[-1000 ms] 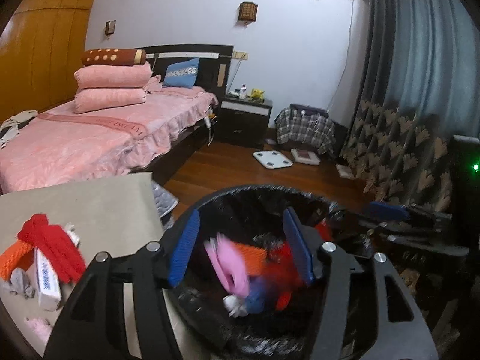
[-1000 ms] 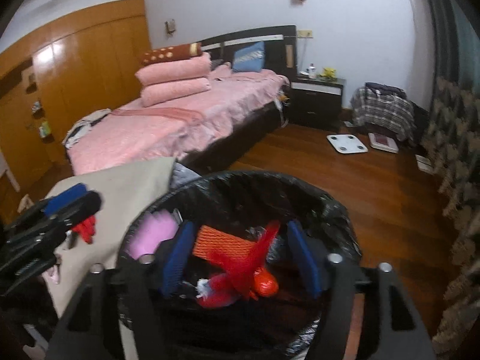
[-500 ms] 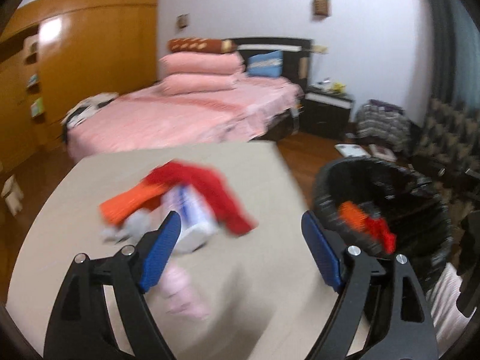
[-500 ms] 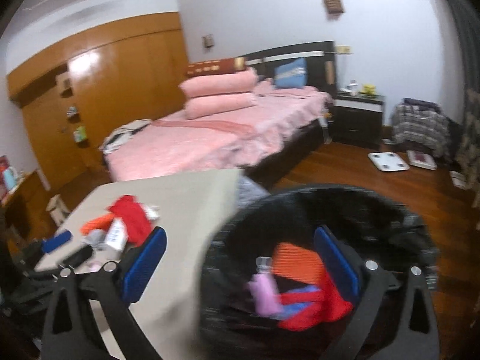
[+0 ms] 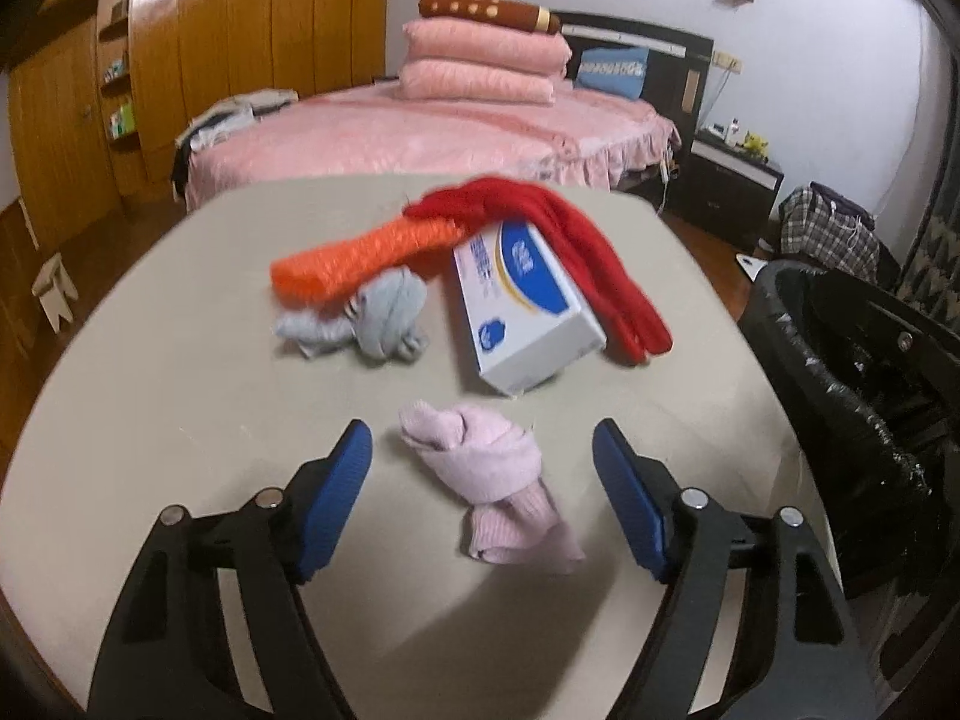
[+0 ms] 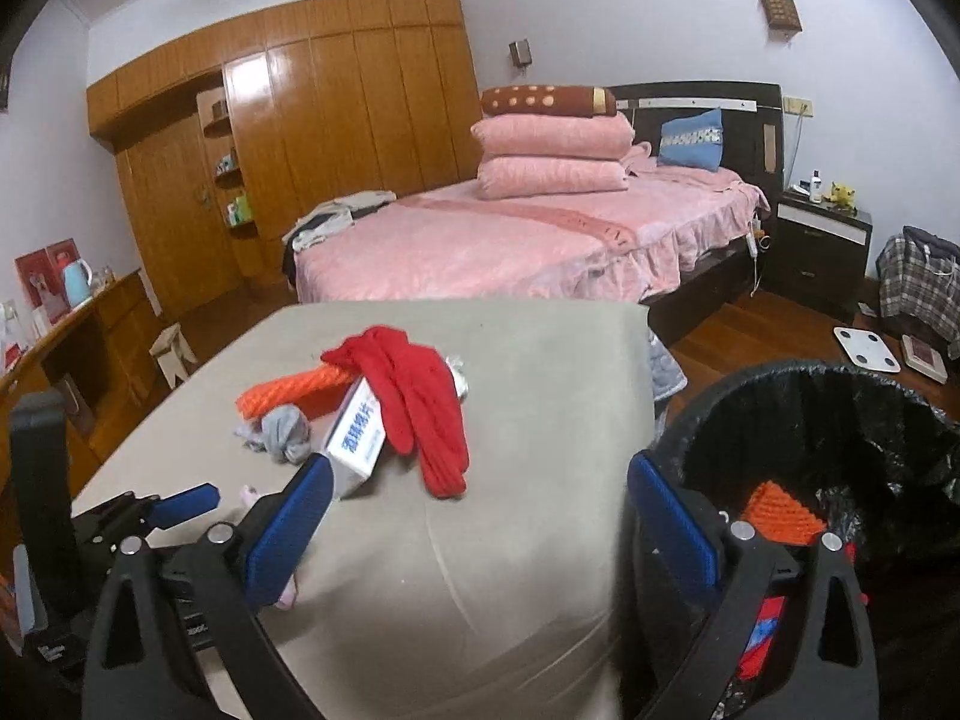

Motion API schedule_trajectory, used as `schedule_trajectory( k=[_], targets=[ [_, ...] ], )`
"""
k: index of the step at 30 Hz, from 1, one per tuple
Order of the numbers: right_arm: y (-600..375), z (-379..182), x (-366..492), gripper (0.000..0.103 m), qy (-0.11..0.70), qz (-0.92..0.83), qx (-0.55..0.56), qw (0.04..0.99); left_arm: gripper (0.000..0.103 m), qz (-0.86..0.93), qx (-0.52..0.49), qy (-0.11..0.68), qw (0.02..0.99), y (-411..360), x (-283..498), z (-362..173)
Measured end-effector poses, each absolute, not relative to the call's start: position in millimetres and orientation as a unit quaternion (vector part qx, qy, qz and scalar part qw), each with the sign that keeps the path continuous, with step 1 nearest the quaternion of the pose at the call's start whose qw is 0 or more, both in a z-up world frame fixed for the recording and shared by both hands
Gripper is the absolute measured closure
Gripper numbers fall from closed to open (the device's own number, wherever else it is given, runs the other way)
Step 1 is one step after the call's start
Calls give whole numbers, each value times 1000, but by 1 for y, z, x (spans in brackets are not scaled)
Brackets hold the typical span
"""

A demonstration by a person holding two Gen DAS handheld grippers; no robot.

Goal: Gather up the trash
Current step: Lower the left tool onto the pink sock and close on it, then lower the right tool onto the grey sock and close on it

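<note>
Pink sock (image 5: 489,483) lies between — untouched — left hand-held gripper's (image 5: 483,501) jaws.

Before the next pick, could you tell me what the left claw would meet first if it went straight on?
Most likely the pink sock, lying on the table between the open left claw fingers; depth is uncertain.

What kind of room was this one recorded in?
A bedroom, in a home by the look of it: a bed with stacked pink pillows, a wooden wardrobe along the wall, and a nightstand beside the bed.
</note>
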State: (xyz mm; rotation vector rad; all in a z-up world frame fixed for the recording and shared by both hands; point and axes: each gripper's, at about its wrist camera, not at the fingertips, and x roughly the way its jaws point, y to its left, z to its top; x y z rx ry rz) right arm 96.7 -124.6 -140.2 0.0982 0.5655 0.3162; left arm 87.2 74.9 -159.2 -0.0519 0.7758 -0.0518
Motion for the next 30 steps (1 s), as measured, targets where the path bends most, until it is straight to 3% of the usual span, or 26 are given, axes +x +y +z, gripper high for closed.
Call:
schedule_trajectory(
  k=[2,4,7,18,26,30],
  targets=[
    [-124,-143,99,7,284,154,45,945,41,-32,-27,395,918,73,92,-167],
    [-124,-145,100,7,287,153,43,945,58,-37,-26,410,911,71,96,-175],
    [-123,-147,102,7,288,154,38,944,62,-47,-35,419,906,73,100,-180],
    [-103,-152,110,7,300,175,24,937,65,-28,-53,373,926,99,90,-154],
    [-52,-143,120,7,291,224,24,930,65,47,-66,356,931,172,96,-142],
    [-18,-140,130,12,292,249,19,923,65,78,-69,351,931,210,96,-140]
  ],
)
